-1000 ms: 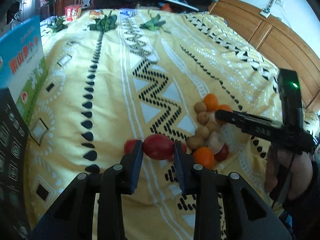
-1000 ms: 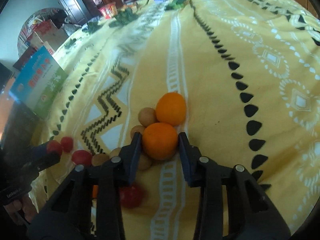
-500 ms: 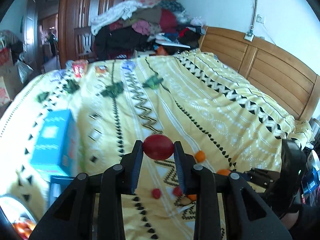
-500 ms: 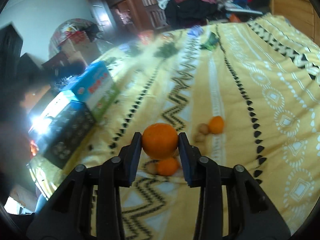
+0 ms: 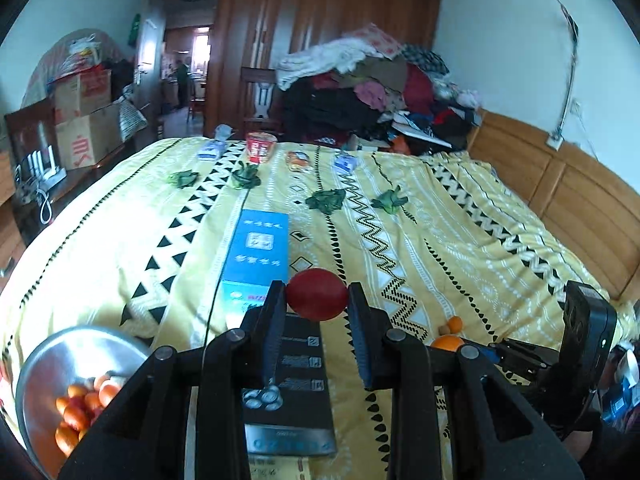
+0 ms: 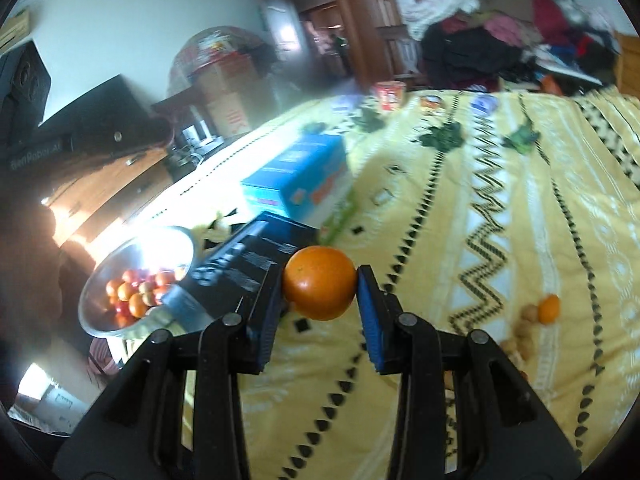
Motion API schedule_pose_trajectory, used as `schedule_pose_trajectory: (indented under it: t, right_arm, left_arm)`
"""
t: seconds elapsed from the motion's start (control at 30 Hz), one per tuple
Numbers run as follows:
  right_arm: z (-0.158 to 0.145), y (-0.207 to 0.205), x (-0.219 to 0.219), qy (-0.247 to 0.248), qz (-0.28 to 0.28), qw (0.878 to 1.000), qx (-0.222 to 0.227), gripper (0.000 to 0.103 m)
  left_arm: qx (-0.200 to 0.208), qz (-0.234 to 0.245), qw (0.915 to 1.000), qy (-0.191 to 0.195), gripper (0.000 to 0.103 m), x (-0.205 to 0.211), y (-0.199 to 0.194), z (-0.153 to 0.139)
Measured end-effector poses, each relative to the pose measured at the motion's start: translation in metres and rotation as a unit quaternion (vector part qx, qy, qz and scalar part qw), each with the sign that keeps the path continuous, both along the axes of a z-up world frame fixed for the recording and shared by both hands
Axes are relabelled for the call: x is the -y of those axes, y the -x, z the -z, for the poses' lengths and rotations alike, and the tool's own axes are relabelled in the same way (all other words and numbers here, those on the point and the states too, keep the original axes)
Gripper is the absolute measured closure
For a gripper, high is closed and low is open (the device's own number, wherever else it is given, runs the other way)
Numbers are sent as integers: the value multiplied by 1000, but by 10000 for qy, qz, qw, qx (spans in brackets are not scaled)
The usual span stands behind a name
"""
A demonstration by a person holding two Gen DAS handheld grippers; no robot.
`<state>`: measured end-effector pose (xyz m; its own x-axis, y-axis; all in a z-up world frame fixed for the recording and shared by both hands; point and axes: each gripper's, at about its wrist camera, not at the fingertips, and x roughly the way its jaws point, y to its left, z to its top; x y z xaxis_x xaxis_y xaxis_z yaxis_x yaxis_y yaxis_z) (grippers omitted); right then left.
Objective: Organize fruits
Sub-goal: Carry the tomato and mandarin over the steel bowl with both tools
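L gripper (image 5: pixel 317 314): black two-finger tool w/ blue pads, clamped on a smooth round dark-red fruit (image 5: pixel 317 294), held up off the bed, over the near end of a flat black rectangular box (image 5: pixel 289 392). R gripper (image 6: pixel 319 304): same build, closed on a round orange citrus fruit (image 6: pixel 319 282), pads pressing both sides, also lifted clear of the bedspread.

Yellow patterned bedspread (image 5: pixel 400 216) w/ black zigzags & triangles carries everything. Shiny round metal bowl (image 5: pixel 76 364) sits at the bed's near-left corner, holding a heap of small orange & red fruits (image 6: pixel 138 290). Black box lies just beside the bowl; a blue rectangular carton (image 5: pixel 256 256) lies just beyond the black box, toward mid-bed.

Leftover fruit on the bedspread near the near-right edge: a small loose orange (image 6: pixel 548 309) w/ several small tan round fruits (image 6: pixel 524 330) next to it. In L view two oranges show there (image 5: pixel 448 342), right by the R gripper's black body.

Far end of bed: green leafy bunches (image 5: pixel 326 200), a red cup (image 5: pixel 261 147), small packets. Beyond that a clothes pile (image 5: pixel 372 92) and a brown wooden wardrobe (image 5: pixel 304 32); wooden headboard (image 5: pixel 560 188) along the right edge. R view is motion-blurred, esp. left side.
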<state>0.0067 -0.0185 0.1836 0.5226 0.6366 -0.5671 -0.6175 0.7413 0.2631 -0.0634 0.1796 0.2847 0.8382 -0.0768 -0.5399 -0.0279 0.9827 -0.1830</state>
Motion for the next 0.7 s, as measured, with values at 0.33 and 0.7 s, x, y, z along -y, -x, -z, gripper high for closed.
schedule_pose_trajectory:
  t: [0.33,0.7]
  right_arm:
    - [-51,41,-55,-272,-813,9959,304,66]
    - [-64,58,-170,-433,-1893,9806,262,66]
  left_arm:
    - [596,-586,9959,356,72,-55,79,-26]
    - [462,-1739,9835,-194,72,-167,114,-65]
